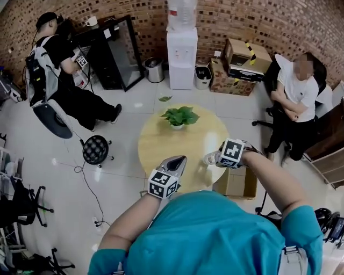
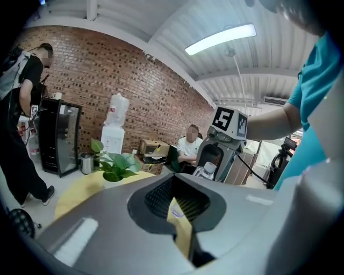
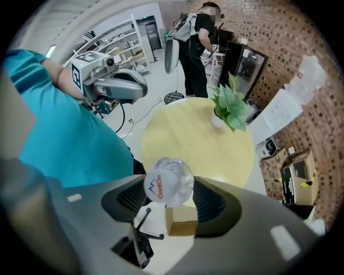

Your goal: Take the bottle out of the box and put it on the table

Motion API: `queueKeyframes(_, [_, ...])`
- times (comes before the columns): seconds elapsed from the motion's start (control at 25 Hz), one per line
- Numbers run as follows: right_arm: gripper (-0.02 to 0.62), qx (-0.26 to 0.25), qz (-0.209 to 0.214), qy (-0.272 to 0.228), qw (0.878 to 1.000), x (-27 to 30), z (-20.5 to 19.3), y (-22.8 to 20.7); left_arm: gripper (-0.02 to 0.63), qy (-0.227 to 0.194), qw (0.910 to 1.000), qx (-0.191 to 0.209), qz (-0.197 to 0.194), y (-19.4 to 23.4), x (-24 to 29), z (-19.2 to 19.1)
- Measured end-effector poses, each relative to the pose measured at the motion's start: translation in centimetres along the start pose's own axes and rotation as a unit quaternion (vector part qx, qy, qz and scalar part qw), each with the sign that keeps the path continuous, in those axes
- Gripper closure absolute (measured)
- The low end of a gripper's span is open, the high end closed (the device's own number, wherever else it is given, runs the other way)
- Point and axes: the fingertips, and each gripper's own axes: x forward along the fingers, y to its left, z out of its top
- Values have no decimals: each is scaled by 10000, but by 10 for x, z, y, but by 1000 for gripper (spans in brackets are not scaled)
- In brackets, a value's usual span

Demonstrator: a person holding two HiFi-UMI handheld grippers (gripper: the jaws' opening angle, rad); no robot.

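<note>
We've got the bottle clamped in the right hand-held gripper, white cap facing up the jaws and clear body pointing down. It sits over the near right edge of the round yellow table; whether it touches the top, we can't tell. The open cardboard box stands on the floor just beside that edge. The left hand-held gripper has its jaws slightly apart on nothing. A potted plant sits on the table's far side, with a water dispenser against the brick wall.
</note>
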Motion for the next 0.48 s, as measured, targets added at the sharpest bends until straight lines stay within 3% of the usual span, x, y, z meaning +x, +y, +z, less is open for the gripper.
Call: queueKeyframes(0.48, [330,66,352,456,9983,102,70,-25,606,95,9985,-157,520,88,-57,-50])
